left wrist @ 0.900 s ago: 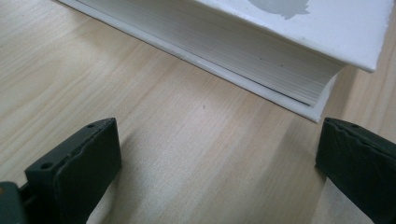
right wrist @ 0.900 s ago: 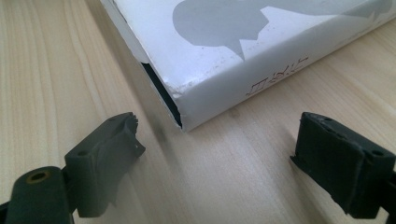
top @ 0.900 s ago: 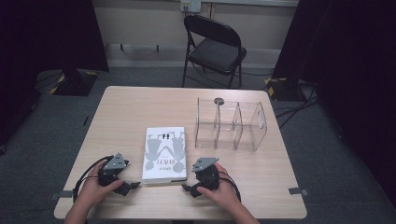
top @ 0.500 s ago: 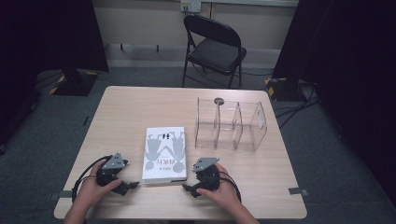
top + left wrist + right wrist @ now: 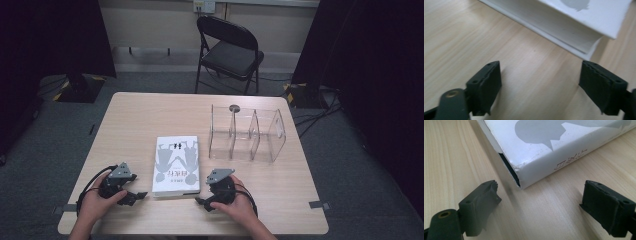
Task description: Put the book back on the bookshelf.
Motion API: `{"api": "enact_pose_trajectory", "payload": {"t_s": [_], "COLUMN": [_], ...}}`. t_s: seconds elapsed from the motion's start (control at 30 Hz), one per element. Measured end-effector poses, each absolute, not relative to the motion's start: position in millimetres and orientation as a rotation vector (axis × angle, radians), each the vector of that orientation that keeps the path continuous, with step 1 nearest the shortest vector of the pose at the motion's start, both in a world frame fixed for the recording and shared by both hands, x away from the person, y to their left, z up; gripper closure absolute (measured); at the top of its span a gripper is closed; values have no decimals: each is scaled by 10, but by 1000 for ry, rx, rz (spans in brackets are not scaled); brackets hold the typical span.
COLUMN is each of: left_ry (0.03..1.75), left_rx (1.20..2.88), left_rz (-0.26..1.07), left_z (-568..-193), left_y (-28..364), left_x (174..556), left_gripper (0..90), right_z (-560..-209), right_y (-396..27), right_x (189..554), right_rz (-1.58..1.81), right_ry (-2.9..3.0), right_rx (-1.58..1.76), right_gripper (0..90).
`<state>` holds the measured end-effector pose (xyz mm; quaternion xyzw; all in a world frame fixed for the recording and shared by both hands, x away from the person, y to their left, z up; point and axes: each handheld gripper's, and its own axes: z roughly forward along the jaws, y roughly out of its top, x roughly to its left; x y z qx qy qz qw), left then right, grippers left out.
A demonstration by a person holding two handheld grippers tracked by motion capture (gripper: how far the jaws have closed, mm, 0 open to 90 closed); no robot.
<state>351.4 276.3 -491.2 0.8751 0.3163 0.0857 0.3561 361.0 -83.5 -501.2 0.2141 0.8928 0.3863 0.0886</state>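
Observation:
A white book [image 5: 175, 165] with grey figures on its cover lies flat near the table's front edge. My left gripper [image 5: 139, 196] rests on the table just left of the book's near left corner, its jaws open and empty. From the left gripper view [image 5: 541, 87] the book's page edge [image 5: 564, 27] lies a short way ahead. My right gripper [image 5: 201, 202] sits at the book's near right corner, also open with nothing between its jaws. In the right gripper view [image 5: 541, 207] the spine corner of the book [image 5: 536, 152] is just beyond the jaws.
A clear plastic rack [image 5: 246, 133] with several upright dividers stands on the wooden table [image 5: 150, 115] at the back right. A black folding chair [image 5: 227, 50] stands on the floor beyond the table. Black cables trail from both grippers.

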Motion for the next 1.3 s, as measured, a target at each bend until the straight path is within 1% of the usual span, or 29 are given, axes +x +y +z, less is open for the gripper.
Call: {"api": "enact_pose_trajectory", "payload": {"t_s": [0.17,0.43,0.53,0.67,0.87,0.93,1.0,1.07,1.17,1.2,1.3], "left_ry": [777,813,787,766,799,790,791,775,785,768,754], "left_rx": [2291,2253,2262,2274,2250,2265,2279,2278,2265,2285,2282], "left_rz": [211,199,189,212,228,249,262,279,269,273,270], "left_z": [-4898,-4872,-4870,-4874,-4870,-4872,-4875,-4875,-4890,-4886,-4894], "left_y": [2681,2592,2557,2463,2372,2344,2313,2282,2245,2244,2216], "left_x": [3490,3452,3449,3452,3490,3495,3502,3512,3522,3527,3530], "left_gripper": [161,161,161,161,161,162,168,210,204,204,229], "right_z": [-4998,-4960,-4947,-4940,-4942,-4930,-4929,-4935,-4940,-4941,-4961], "right_y": [-845,-834,-822,-800,-791,-782,-778,-779,-777,-778,-781], "right_x": [3628,3663,3657,3666,3678,3678,3674,3667,3662,3665,3665], "right_rz": [1135,1126,1122,1135,1128,1145,1154,1140,1138,1145,1138], "right_ry": [2665,2688,2689,2692,2695,2696,2692,2691,2688,2688,2683], "right_rx": [638,615,613,605,611,612,616,613,609,611,625], "right_gripper": [128,129,130,139,150,151,155,158,174,182,193]}}
